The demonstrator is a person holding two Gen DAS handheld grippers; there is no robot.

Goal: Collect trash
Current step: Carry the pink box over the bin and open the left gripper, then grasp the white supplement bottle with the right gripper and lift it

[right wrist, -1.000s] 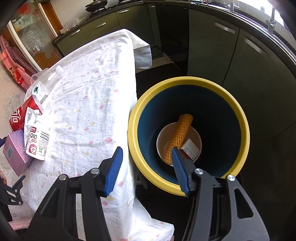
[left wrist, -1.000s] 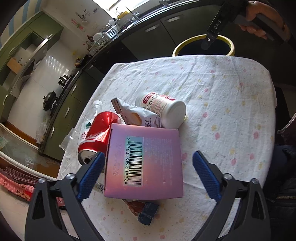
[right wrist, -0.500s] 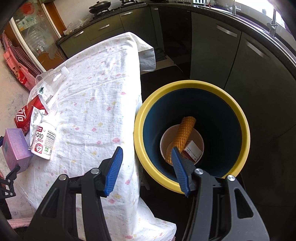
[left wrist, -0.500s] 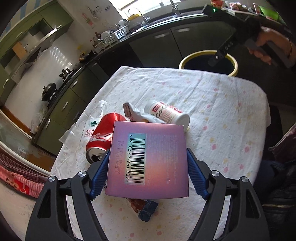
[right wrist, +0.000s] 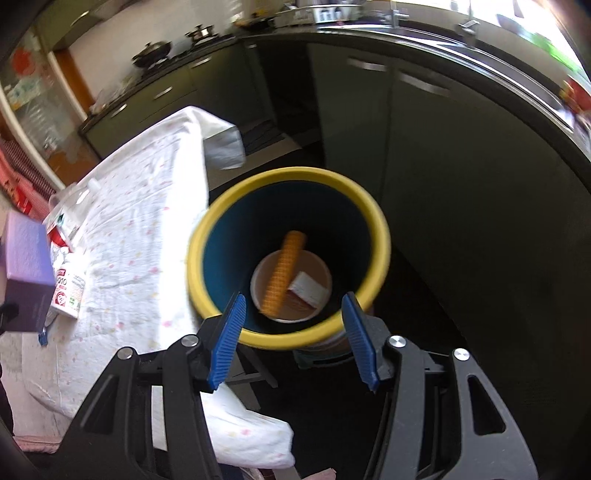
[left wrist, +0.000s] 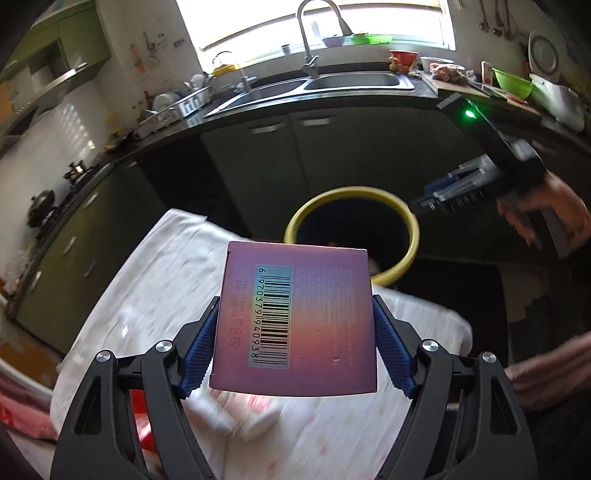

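This is a home kitchen. I see a sink [left wrist: 354,79] with a tall tap [left wrist: 310,33] under the window [left wrist: 314,18], green cupboards [left wrist: 332,155], and pots on the stove [right wrist: 173,40] (dishes drying too).

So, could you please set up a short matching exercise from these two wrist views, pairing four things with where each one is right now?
Things:
1. purple cardboard box with a barcode
2. yellow ridged corn cob
3. white plastic bottle with a red label
4. right gripper

Places:
A. lying on the floral tablecloth
B. inside the yellow-rimmed blue bin
C. clamped in the left gripper
D. open and empty above the bin

Pairs: 1-C, 2-B, 3-A, 4-D
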